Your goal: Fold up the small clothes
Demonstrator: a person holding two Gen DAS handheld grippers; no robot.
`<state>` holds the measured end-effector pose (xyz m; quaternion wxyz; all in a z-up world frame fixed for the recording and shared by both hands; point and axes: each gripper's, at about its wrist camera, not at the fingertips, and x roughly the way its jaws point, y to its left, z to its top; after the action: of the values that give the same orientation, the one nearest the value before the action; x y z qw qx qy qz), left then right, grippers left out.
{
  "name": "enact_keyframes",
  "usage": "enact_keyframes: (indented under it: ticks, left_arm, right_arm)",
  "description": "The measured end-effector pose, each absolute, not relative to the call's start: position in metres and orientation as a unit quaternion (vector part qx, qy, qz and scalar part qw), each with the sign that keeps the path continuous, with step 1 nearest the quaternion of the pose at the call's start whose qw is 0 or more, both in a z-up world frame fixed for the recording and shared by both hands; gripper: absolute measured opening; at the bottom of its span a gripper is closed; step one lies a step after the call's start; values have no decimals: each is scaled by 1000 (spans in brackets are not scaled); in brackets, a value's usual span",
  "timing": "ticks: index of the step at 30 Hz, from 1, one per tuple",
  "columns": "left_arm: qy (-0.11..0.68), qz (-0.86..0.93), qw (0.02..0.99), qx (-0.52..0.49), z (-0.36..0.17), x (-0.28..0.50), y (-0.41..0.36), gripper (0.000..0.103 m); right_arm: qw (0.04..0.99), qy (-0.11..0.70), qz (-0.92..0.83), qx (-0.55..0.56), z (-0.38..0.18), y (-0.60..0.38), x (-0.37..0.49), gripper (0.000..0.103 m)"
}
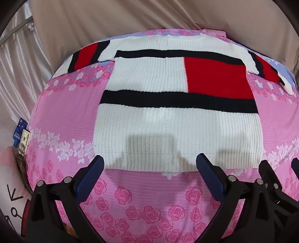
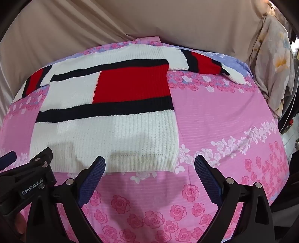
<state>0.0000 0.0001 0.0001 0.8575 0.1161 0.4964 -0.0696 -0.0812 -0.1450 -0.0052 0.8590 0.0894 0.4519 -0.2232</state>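
A small knit sweater (image 1: 175,129), white with black bands and a red block, lies flat and spread on a pink rose-print sheet (image 1: 61,108), sleeves out to both sides. It also shows in the right wrist view (image 2: 112,129). My left gripper (image 1: 150,164) is open and empty, hovering just in front of the sweater's hem. My right gripper (image 2: 149,164) is open and empty, at the hem's right corner. Each gripper shows at the edge of the other's view.
A beige cloth (image 1: 130,16) hangs behind the bed. Satin curtain (image 1: 16,61) and small packets (image 1: 21,138) lie at the left. A floral bundle (image 2: 272,61) sits at the right edge. Bare pink sheet (image 2: 224,115) lies right of the sweater.
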Motion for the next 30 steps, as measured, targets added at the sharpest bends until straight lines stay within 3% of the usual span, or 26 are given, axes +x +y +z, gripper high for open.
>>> enact_keyframes:
  ticks: [30]
  left_arm:
    - [509, -73, 849, 119, -25, 14, -2, 97]
  right_arm:
    - [855, 457, -232, 84, -26, -147, -64, 95]
